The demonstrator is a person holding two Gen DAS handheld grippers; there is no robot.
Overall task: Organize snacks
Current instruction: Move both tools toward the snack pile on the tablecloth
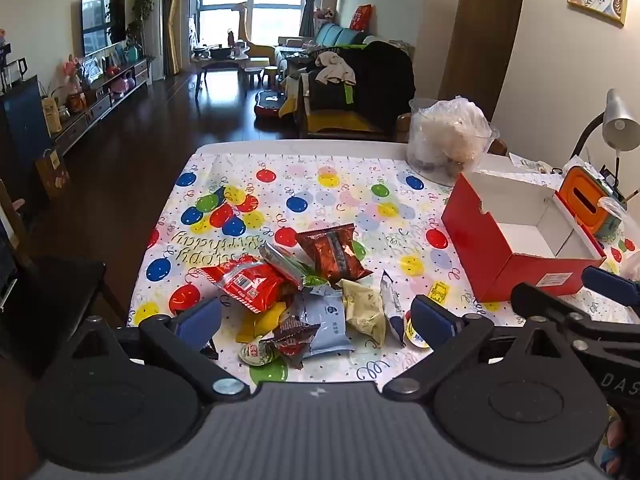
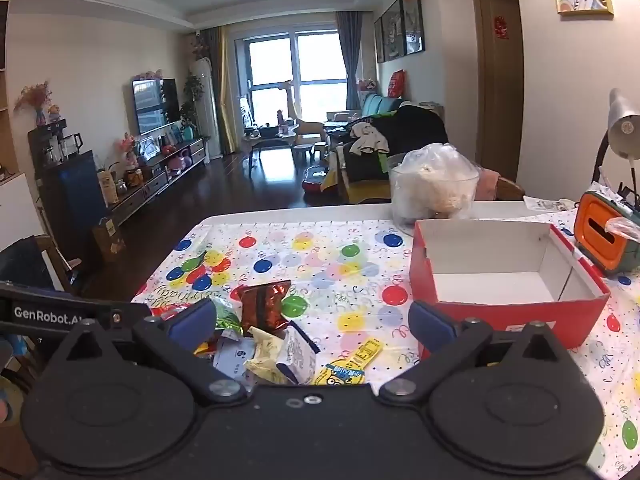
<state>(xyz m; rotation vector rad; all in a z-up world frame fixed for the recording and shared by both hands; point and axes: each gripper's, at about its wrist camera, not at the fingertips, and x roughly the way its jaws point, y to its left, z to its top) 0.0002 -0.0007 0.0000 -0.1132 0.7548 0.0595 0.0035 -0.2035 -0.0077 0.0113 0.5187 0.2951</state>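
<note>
A heap of snack packets [image 1: 308, 292] lies on the balloon-print tablecloth [image 1: 320, 196]: a red packet [image 1: 248, 282], a dark red foil packet [image 1: 334, 254], a pale blue one [image 1: 328, 320] and a cream one [image 1: 364, 308]. My left gripper [image 1: 316, 318] hovers open over the near side of the heap, nothing between its fingers. To the right stands a red cardboard box [image 1: 516, 240], white inside. In the right wrist view my right gripper [image 2: 312, 322] is open, with the snack heap [image 2: 264, 340] at its left finger and the red box [image 2: 508, 280] past its right finger.
A clear bowl holding a plastic bag [image 1: 450, 140] stands at the table's far side behind the box. An orange and teal case [image 1: 588, 204] and a grey desk lamp [image 1: 618, 124] are at the far right. A dark chair [image 1: 60, 292] is left of the table.
</note>
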